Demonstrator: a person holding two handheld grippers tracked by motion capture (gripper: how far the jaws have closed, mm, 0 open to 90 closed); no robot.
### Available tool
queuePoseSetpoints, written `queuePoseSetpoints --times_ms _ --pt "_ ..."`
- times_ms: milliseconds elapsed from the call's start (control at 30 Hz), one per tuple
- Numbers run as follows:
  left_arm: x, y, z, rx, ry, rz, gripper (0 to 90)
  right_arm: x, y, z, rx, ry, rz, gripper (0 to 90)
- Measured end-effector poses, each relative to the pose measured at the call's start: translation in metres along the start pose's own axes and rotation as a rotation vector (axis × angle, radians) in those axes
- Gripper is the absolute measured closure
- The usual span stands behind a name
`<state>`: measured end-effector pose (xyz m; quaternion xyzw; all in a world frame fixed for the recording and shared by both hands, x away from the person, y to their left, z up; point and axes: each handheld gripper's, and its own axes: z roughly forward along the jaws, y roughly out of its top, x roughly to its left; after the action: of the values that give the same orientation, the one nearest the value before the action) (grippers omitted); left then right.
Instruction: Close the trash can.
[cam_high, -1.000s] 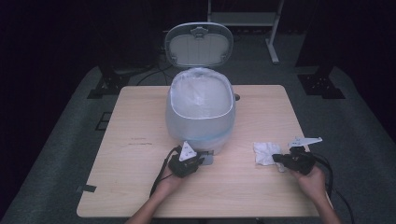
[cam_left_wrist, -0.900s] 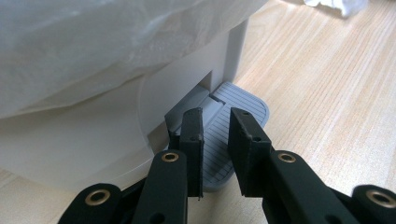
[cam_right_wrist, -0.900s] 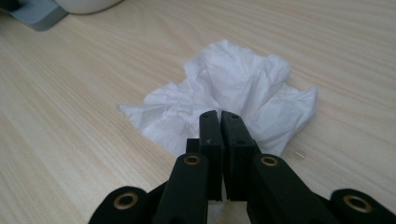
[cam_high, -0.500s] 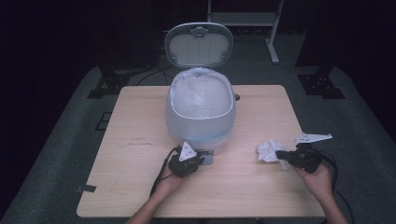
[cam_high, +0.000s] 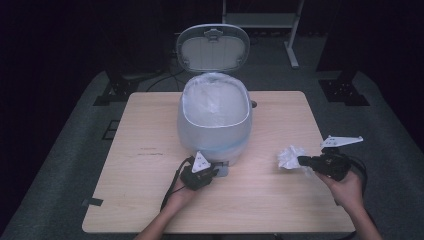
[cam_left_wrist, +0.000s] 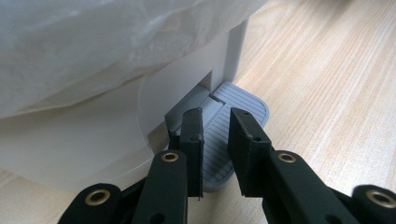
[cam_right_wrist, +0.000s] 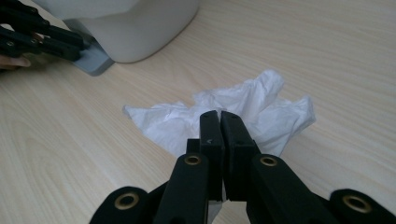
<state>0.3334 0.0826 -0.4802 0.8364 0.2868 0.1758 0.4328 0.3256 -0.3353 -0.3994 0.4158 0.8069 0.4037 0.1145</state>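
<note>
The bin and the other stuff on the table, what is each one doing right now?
Bin: upright on the table, lined with a plastic bag.
Lid: standing open.
Pedal: under the left tongs, which rest on it.
Left tongs: narrowly parted, holding nothing.
Tissue: crumpled, pinched by the right tongs.
Right tongs: shut on the tissue.

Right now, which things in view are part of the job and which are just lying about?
In the job:
- crumpled tissue, pinched in the right gripper
- pedal bin, lid up
- bin pedal, under the left gripper

Lying about:
- cables on the floor behind the table
</note>
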Motion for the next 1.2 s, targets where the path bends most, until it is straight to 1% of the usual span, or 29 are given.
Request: queuePoseSetpoints --times_ms 100,133,167,300,367,400,467,600,700,767,900,933,967,1200 --pt "0.0 0.0 0.0 0.0 -0.001 0.0 75.5 0.004 0.007 -0.004 -0.001 0.005 -0.01 87.6" --pt "0.0 0.0 0.0 0.0 -0.001 -0.001 75.5 0.005 0.012 -0.007 -0.001 0.011 -0.018 87.6" --pt "0.0 0.0 0.0 0.0 -0.001 -0.001 75.5 0.005 0.012 -0.007 -0.001 0.011 -0.018 87.6" --pt "0.0 0.0 0.0 0.0 -0.002 -0.002 75.5 0.01 0.023 -0.013 -0.008 0.024 -0.03 87.6" --pt "0.001 0.0 0.0 0.004 -0.001 0.003 75.5 0.014 0.031 -0.019 -0.021 0.03 -0.038 87.5" --pt "0.001 0.0 0.0 0.004 -0.001 0.003 75.5 0.014 0.031 -0.019 -0.021 0.03 -0.038 87.5" --pt "0.0 0.0 0.0 0.001 -0.002 -0.001 75.5 0.016 0.037 -0.024 -0.029 0.037 -0.045 87.6" --pt "0.0 0.0 0.0 0.001 -0.002 -0.001 75.5 0.021 0.048 -0.031 -0.035 0.035 -0.066 87.6" --pt "0.0 0.0 0.0 0.002 -0.001 0.001 75.5 0.025 0.056 -0.036 -0.053 0.056 -0.064 87.6" --pt "0.0 0.0 0.0 0.0 -0.001 0.0 75.5 0.027 0.06 -0.037 -0.061 0.068 -0.064 87.6" --pt "0.0 0.0 0.0 -0.001 -0.001 -0.001 75.5 0.031 0.068 -0.037 -0.053 0.075 -0.071 87.5" --pt "0.0 0.0 0.0 0.0 -0.002 0.0 75.5 0.033 0.072 -0.037 -0.053 0.081 -0.073 87.5" --pt "0.0 0.0 0.0 0.0 -0.002 0.0 75.5 0.033 0.072 -0.037 -0.053 0.081 -0.073 87.5" --pt "0.0 0.0 0.0 -0.002 -0.002 -0.002 75.5 0.041 0.089 -0.043 -0.06 0.083 -0.092 87.5"
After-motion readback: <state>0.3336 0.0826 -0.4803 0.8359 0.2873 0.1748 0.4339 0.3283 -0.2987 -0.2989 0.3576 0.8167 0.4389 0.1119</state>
